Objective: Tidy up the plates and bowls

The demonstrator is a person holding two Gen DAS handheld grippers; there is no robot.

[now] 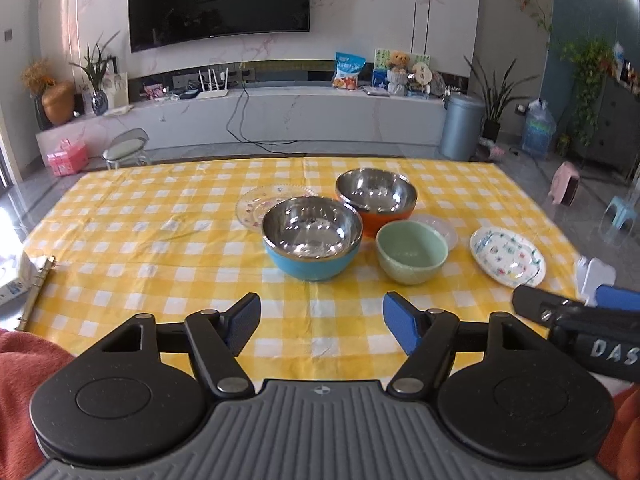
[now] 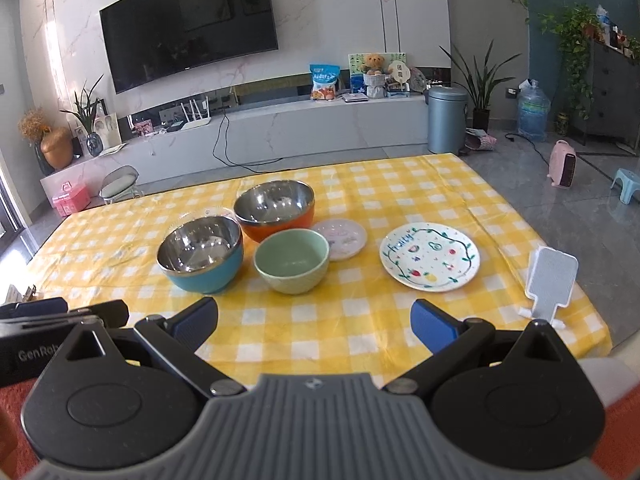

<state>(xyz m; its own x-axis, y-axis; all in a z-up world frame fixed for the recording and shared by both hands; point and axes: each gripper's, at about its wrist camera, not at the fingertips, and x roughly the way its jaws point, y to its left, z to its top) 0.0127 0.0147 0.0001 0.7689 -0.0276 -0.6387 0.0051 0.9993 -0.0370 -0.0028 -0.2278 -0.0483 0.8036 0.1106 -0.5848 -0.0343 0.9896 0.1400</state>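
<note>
Right wrist view: my right tongs (image 2: 314,322) and left tongs (image 1: 322,322) gape wide, empty; ahead, the green bowl (image 2: 291,266) crowds the blue bowl (image 2: 201,258), so I might knock it.

Living room, daylight from the left; pale marble wall (image 2: 328,12) carrying a dark curved television (image 2: 188,20); long white low cabinet (image 1: 280,110) beneath it, cluttered (router, snack bag, teddy bear among the items); grey-blue pedal bin (image 2: 446,118) at the cabinet's right end, potted plant (image 2: 482,80) just beside it; glossy grey tiled floor (image 2: 560,216); pink heater (image 2: 562,168) and small blue stool (image 2: 626,184) on it; trailing vine (image 2: 574,36) over a dark sideboard at far right; yellow checked tablecloth (image 1: 160,240) fills the foreground.
</note>
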